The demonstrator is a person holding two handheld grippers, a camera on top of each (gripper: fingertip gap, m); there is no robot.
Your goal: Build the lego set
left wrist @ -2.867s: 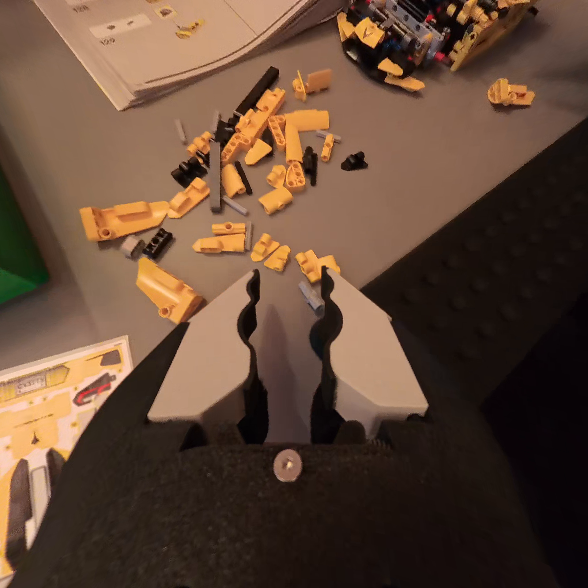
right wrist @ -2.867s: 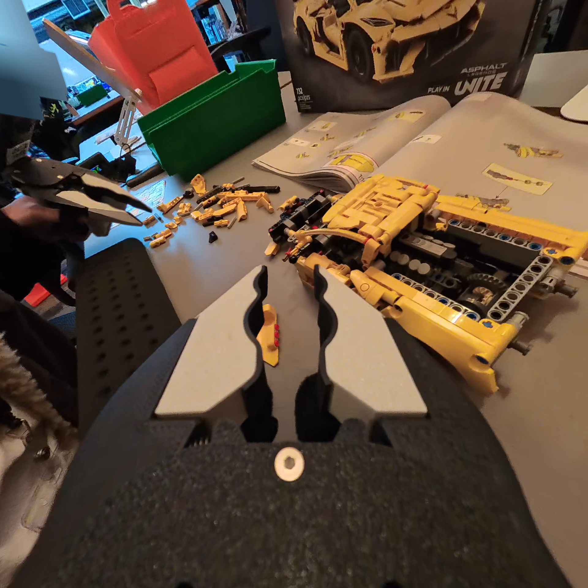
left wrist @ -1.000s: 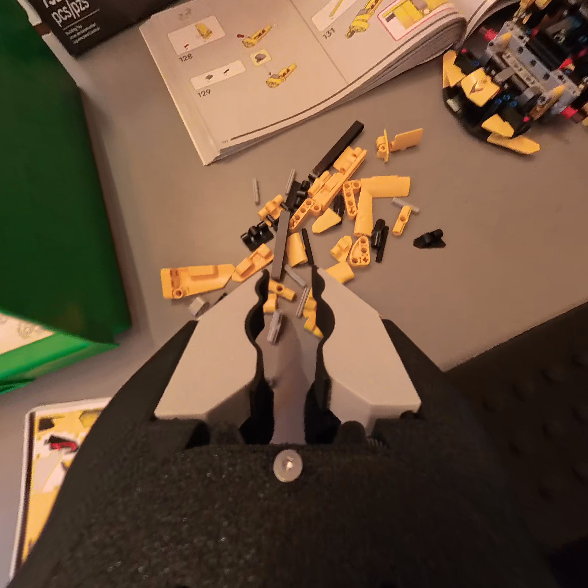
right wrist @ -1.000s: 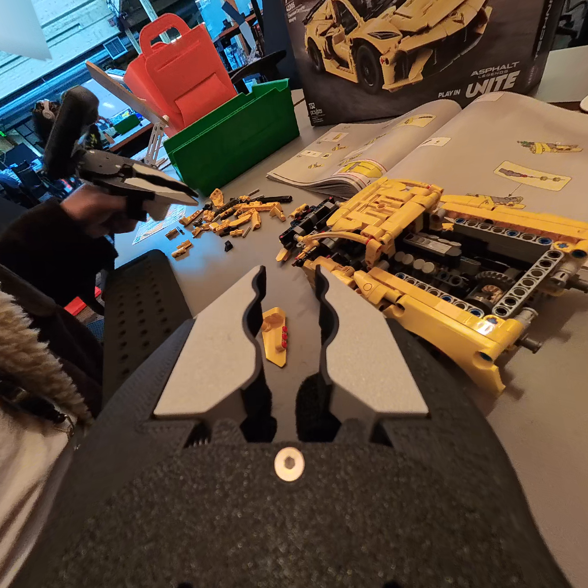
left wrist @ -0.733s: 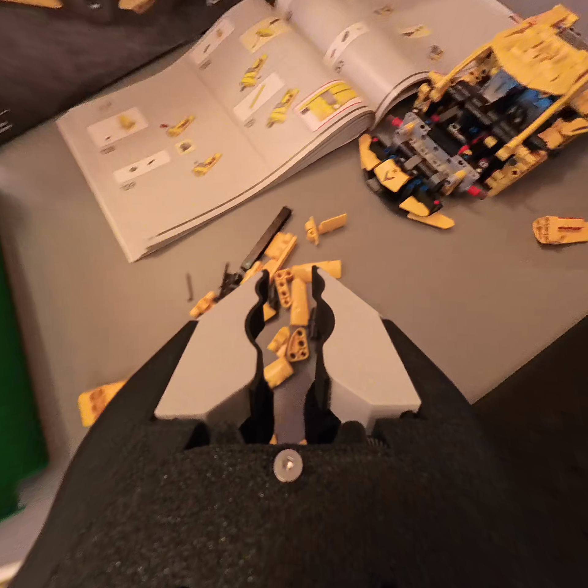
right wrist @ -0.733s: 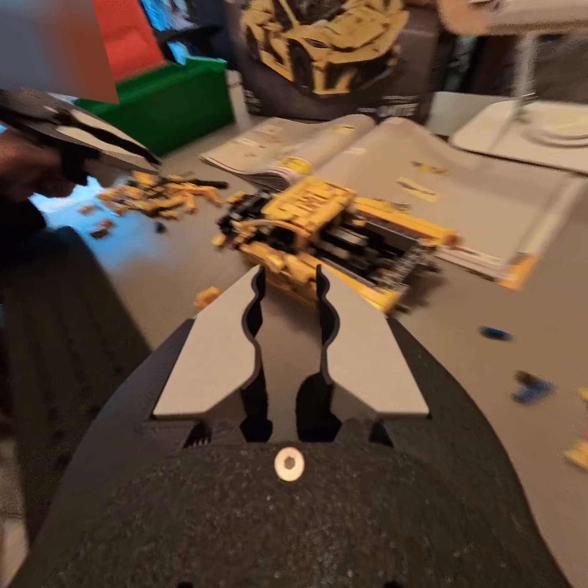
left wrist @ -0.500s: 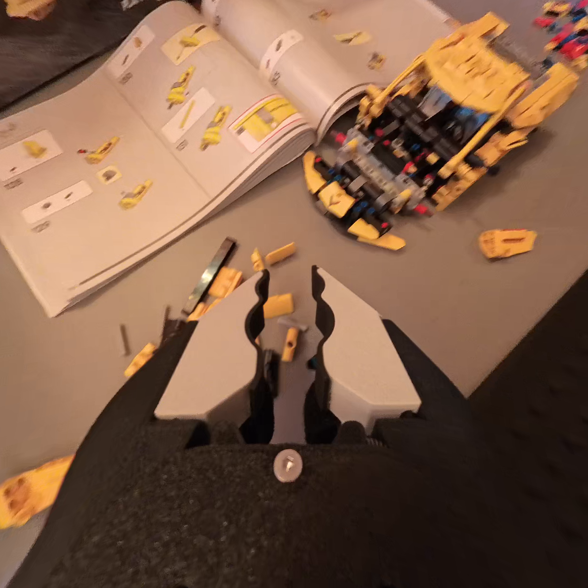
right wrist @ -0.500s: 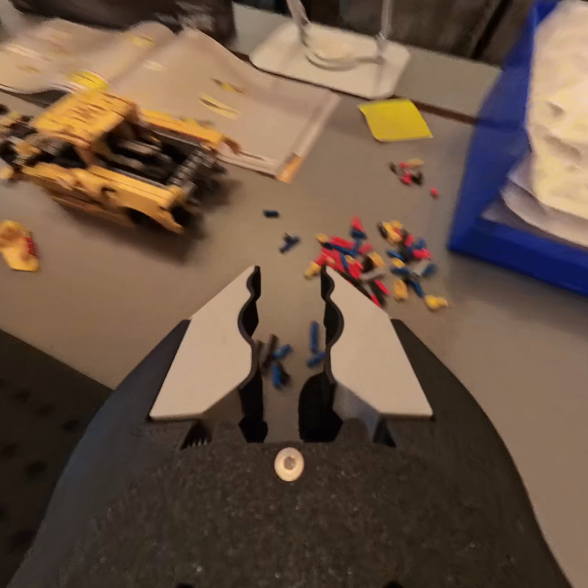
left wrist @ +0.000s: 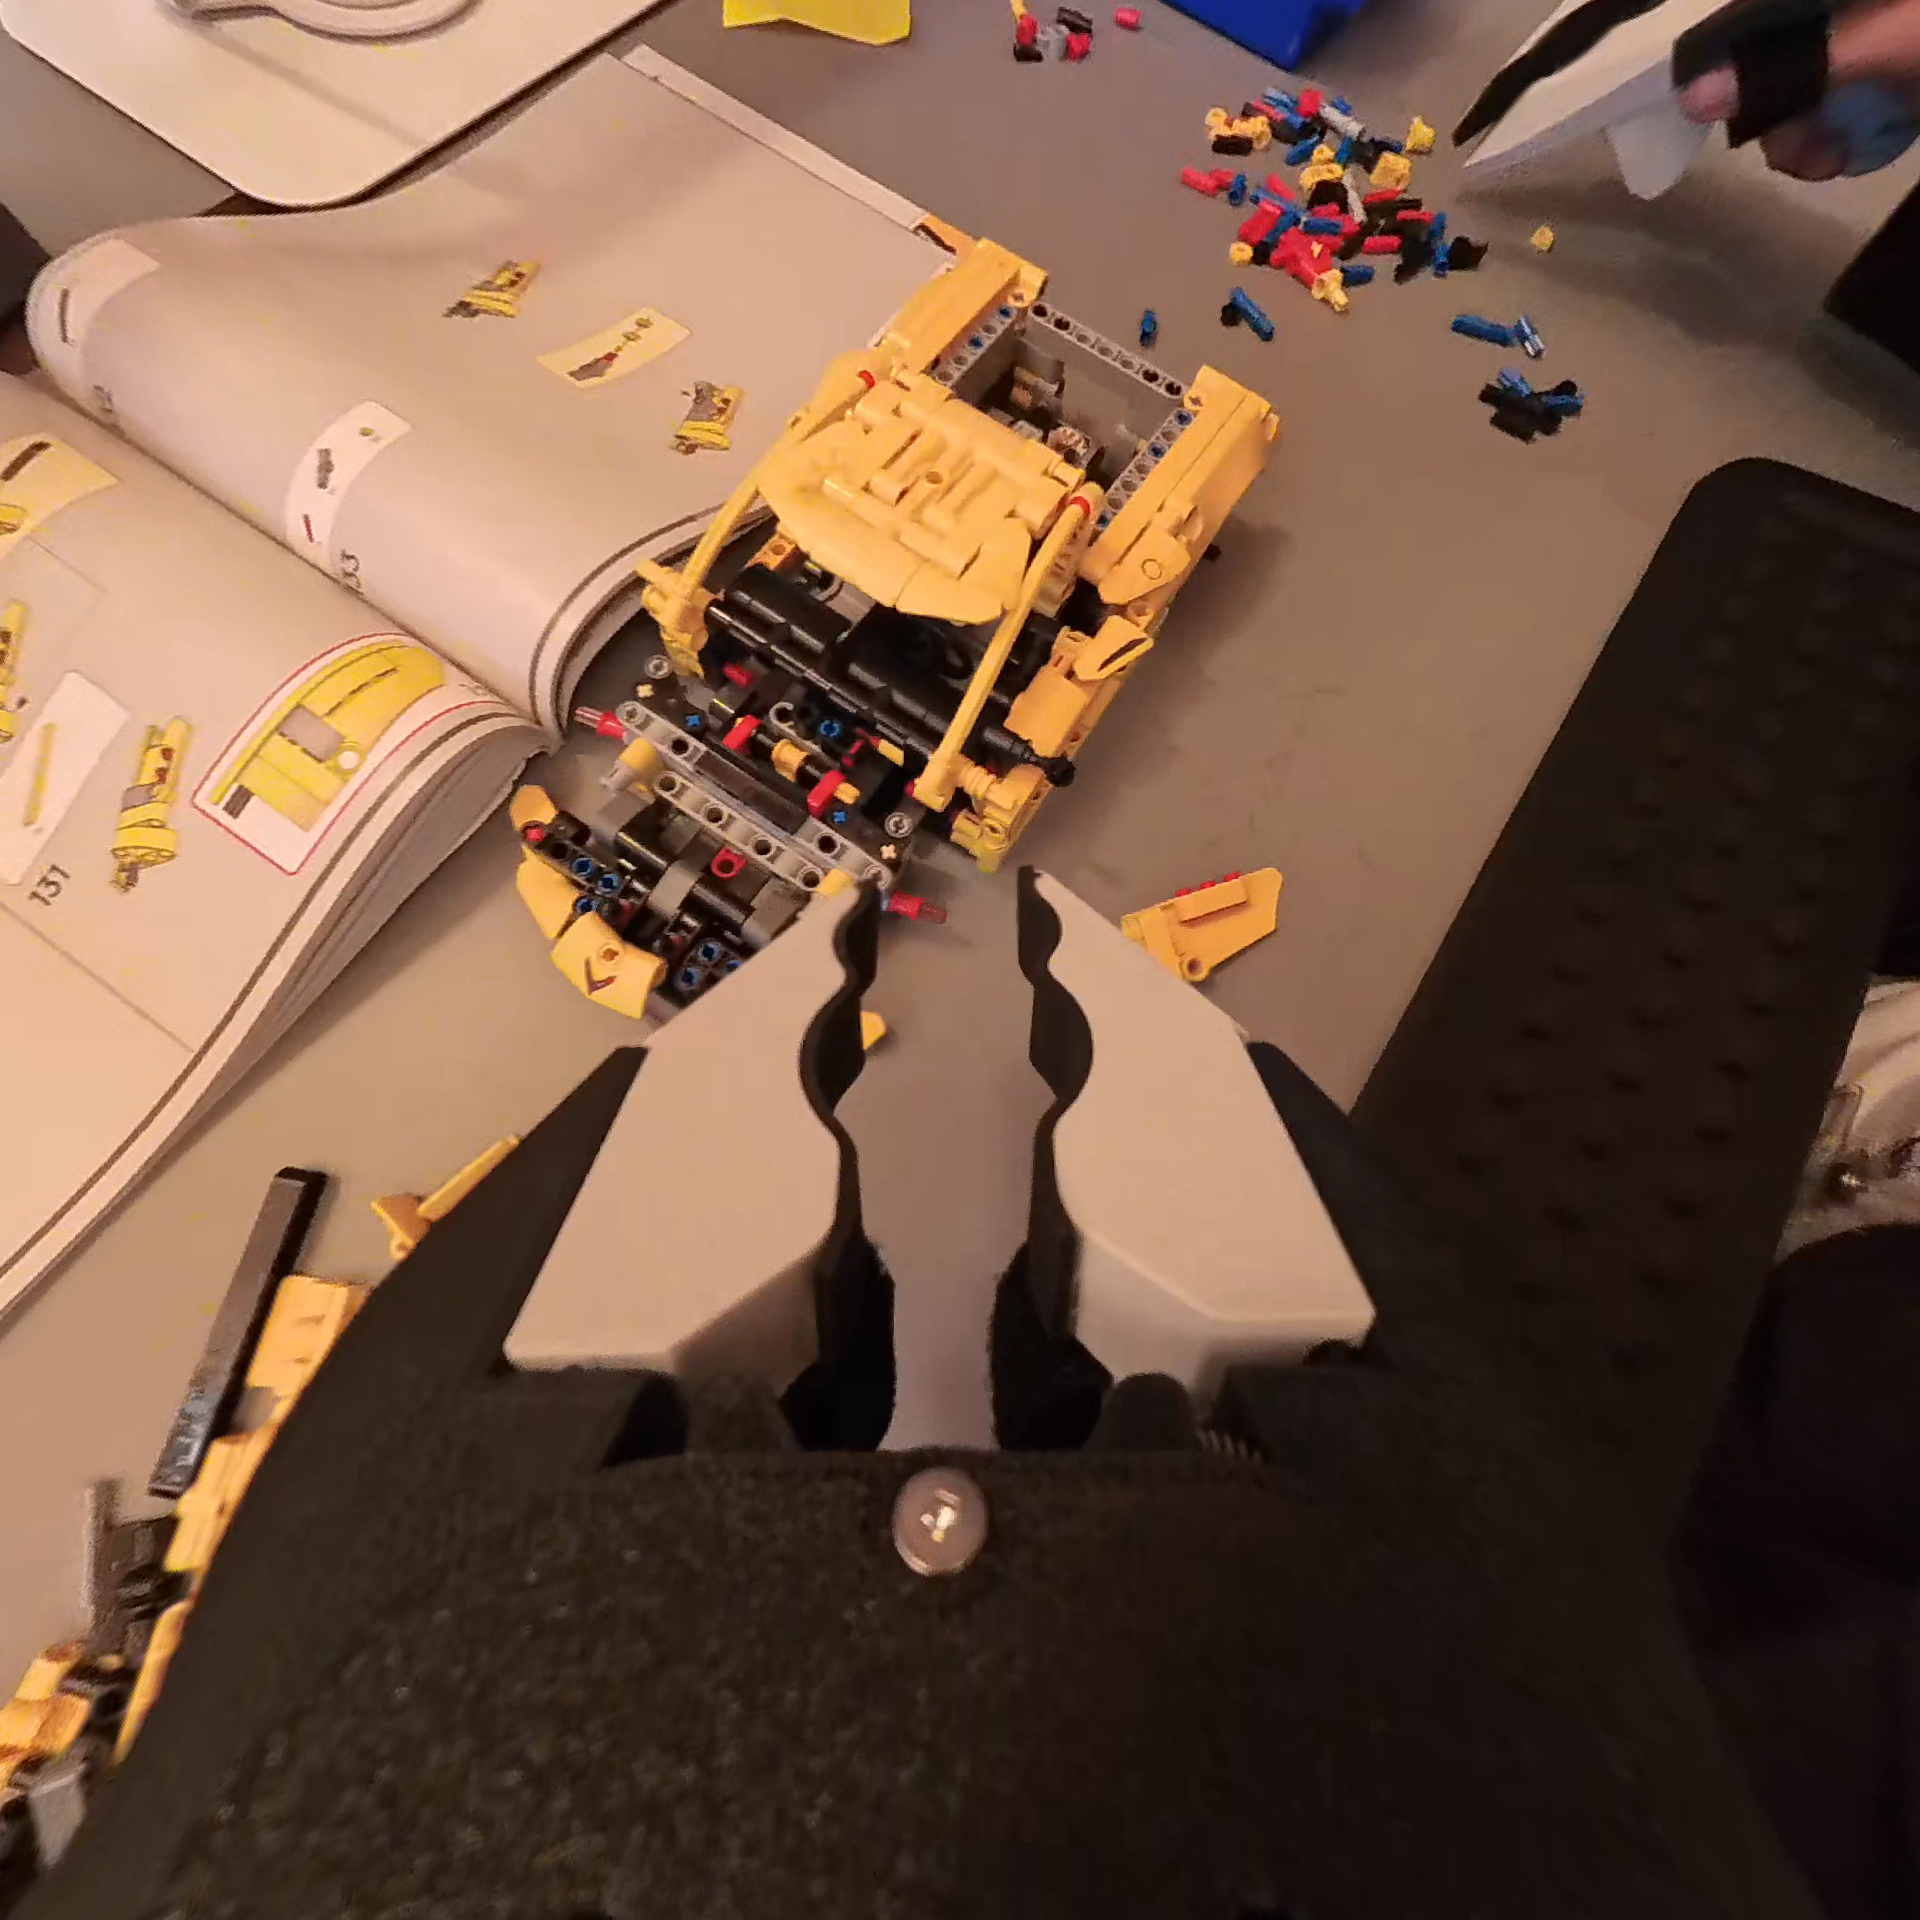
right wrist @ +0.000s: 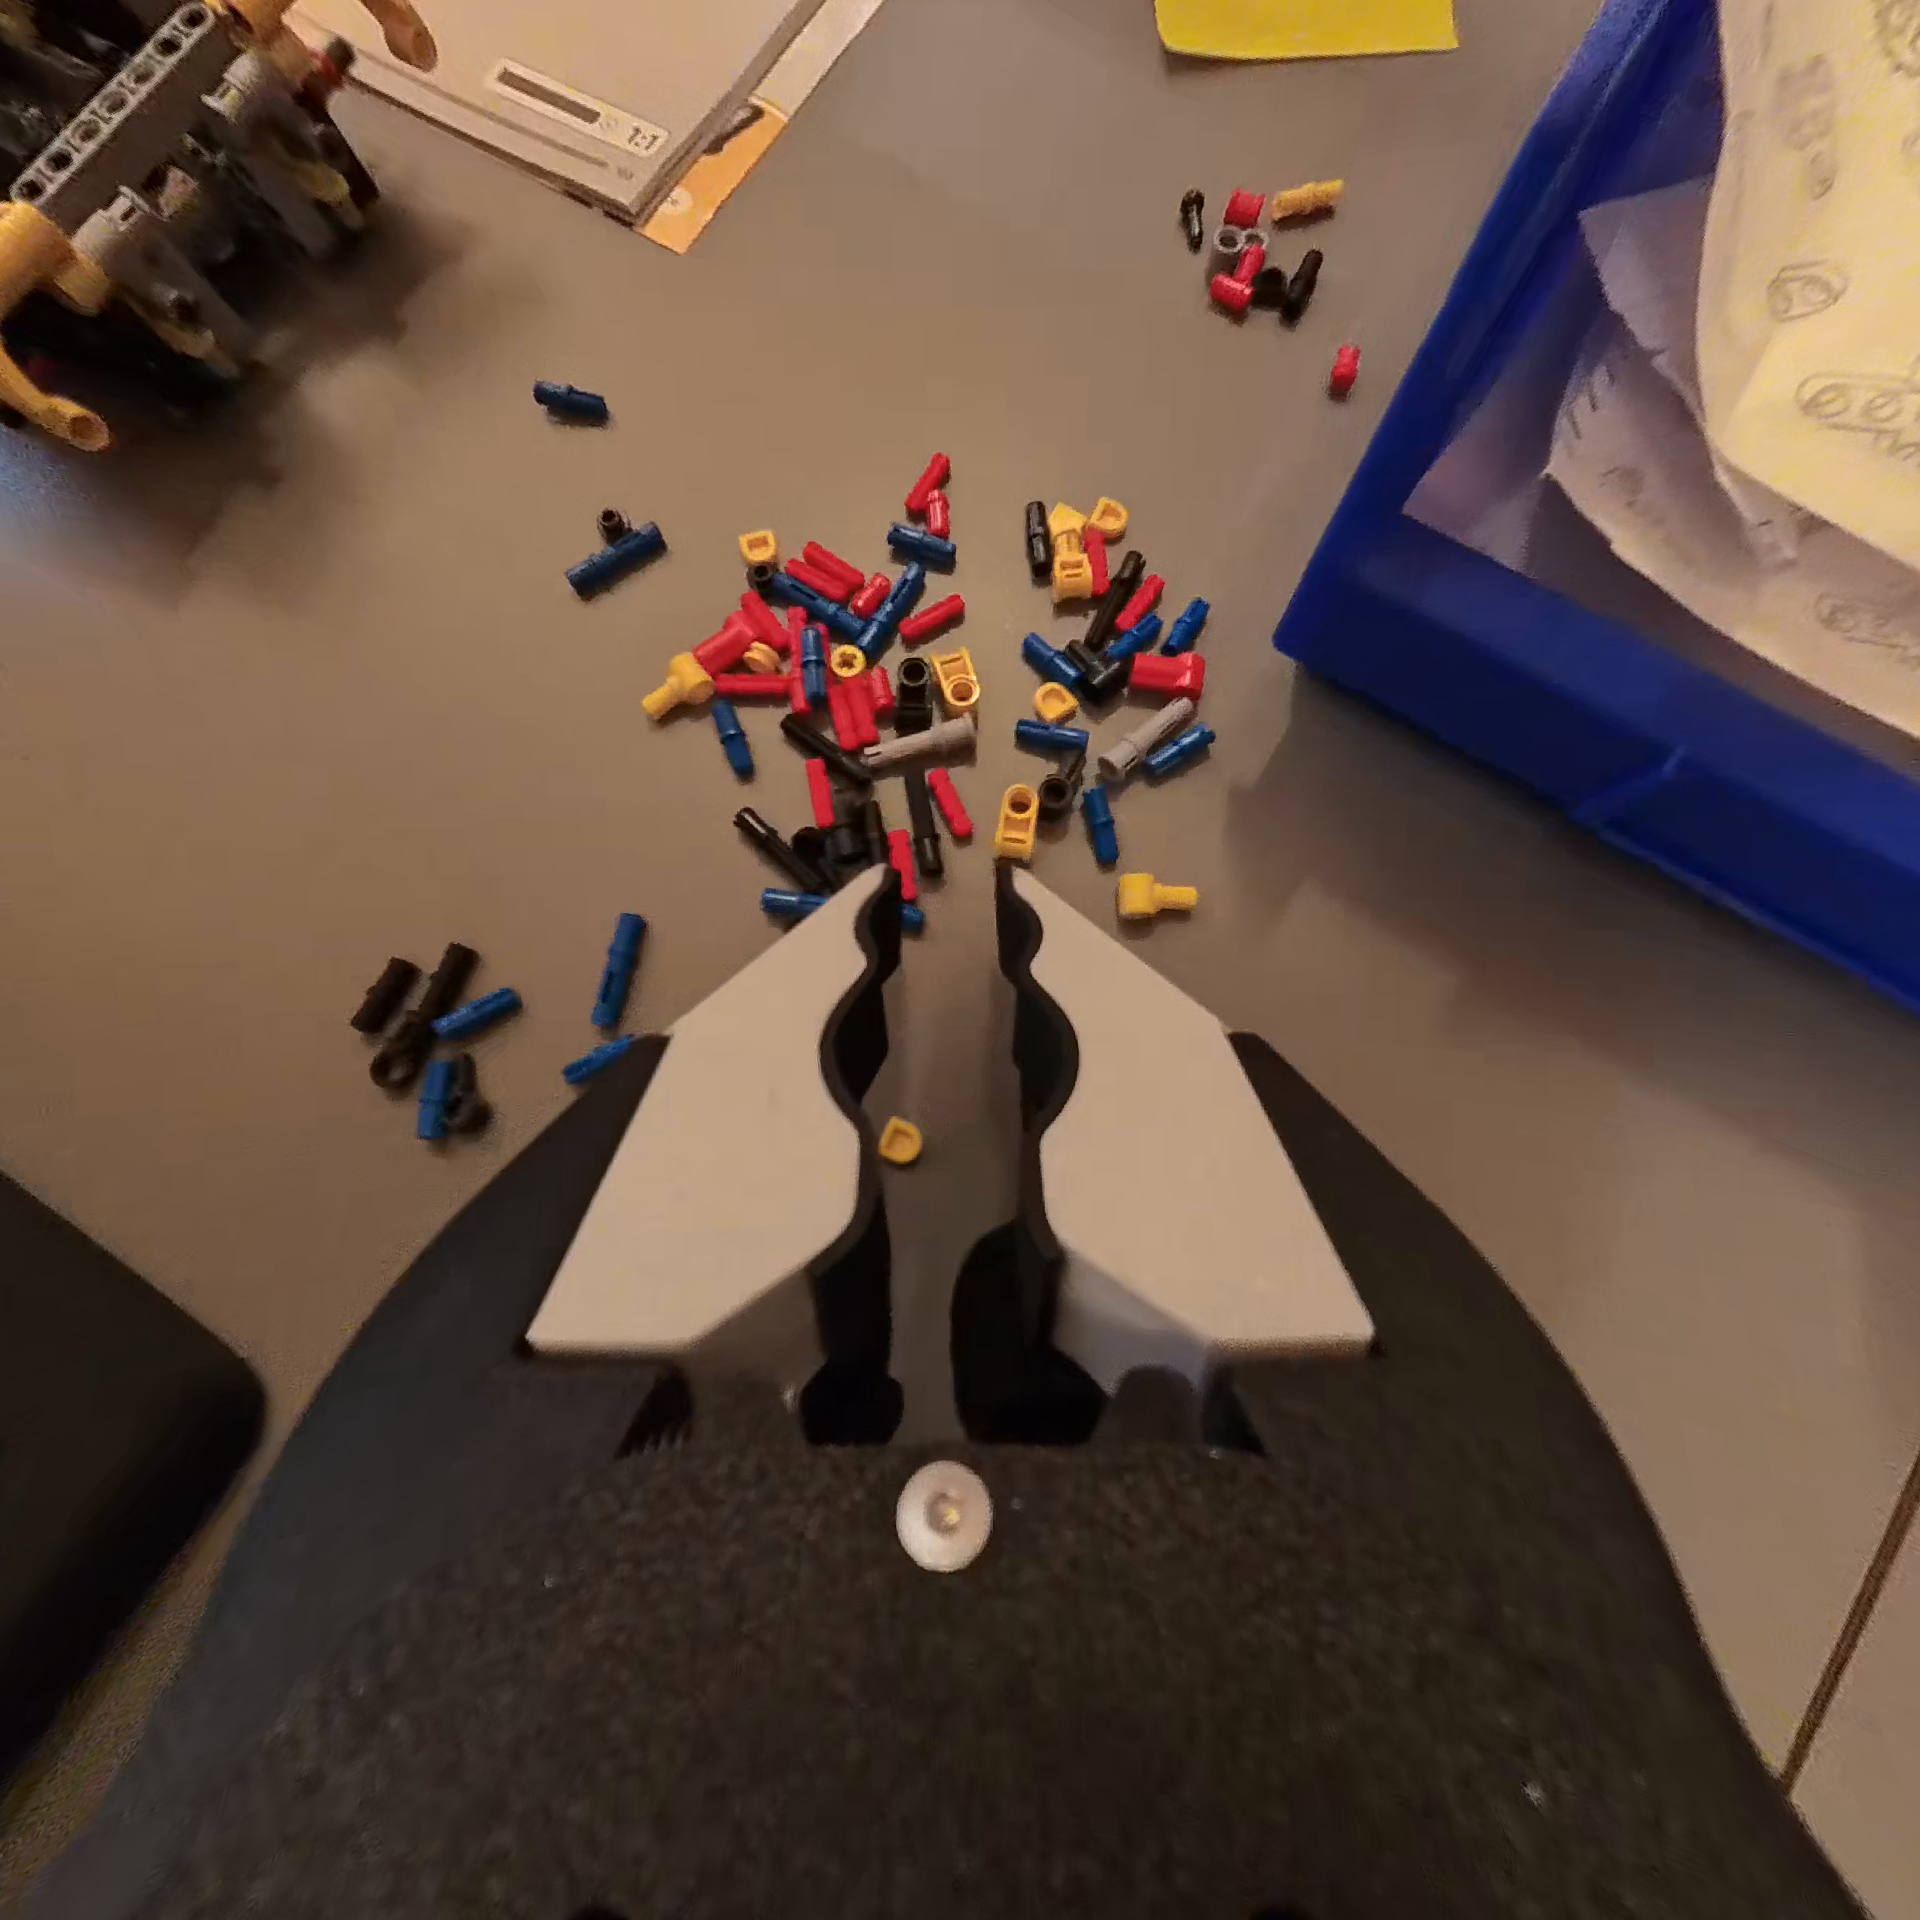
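A part-built yellow lego car (left wrist: pixel 935 613) lies on the grey table beside the open instruction book (left wrist: pixel 312 540). My left gripper (left wrist: pixel 940 894) is open and empty, its tips just short of the car's front end. A loose yellow panel (left wrist: pixel 1210 916) lies right of the tips. My right gripper (right wrist: pixel 943 883) is open and empty, hovering at the near edge of a heap of small red, blue, black and yellow pins (right wrist: pixel 914 675). A small yellow piece (right wrist: pixel 900 1139) lies on the table between its fingers. The right gripper also shows far off in the left wrist view (left wrist: pixel 1600 94).
A blue bin (right wrist: pixel 1538 644) with paper bags stands right of the pins. A black perforated chair (left wrist: pixel 1662 883) borders the table's near edge. Loose yellow and black parts (left wrist: pixel 249 1340) lie at the left. A yellow note (right wrist: pixel 1309 21) and the car's rear (right wrist: pixel 156 208) lie beyond. The gap from one gripper's tips to the other's is roughly 40 cm. The yellow note (right wrist: pixel 1309 21) is about 25 cm from my right fingertips and 45 cm from my left.
My left gripper has swung right from the yellow parts pile to the car's front. My right gripper has swung right from the car to the pin heap. Both stayed open.
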